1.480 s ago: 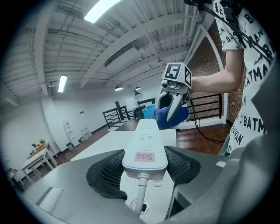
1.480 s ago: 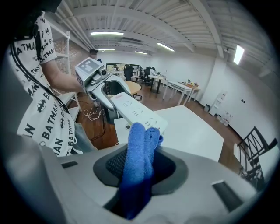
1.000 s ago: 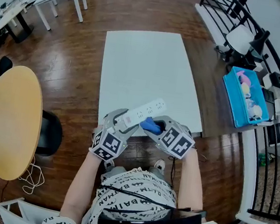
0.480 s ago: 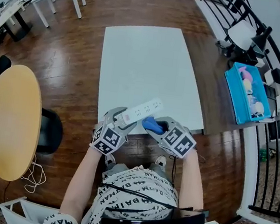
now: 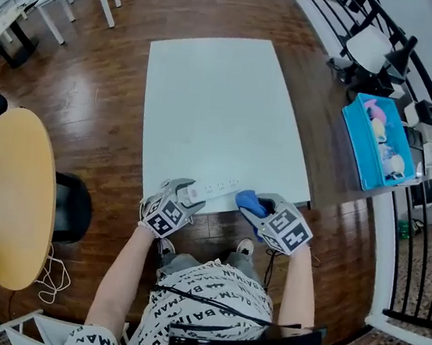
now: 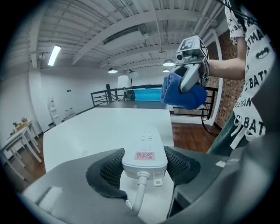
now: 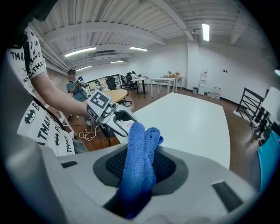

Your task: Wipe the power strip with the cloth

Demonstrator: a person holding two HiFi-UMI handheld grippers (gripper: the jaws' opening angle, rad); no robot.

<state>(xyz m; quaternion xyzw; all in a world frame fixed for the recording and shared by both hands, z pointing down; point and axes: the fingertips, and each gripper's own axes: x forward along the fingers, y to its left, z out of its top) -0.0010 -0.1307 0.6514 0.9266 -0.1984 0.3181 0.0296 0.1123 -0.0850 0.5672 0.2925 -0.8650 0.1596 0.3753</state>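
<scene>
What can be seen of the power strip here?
The power strip is a long white plastic bar with rounded edges, sockets faintly visible along its top and a small pink label near the cord end. A white cord leaves that end beside a tab. The left claw clamps this end between its pads. It lies level along the near edge of the white table; the blue cloth is clear of it.

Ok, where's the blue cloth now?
The cloth is clamped in the right gripper, in the head view at the near edge of the table, just right of the power strip held by the left gripper.
</scene>
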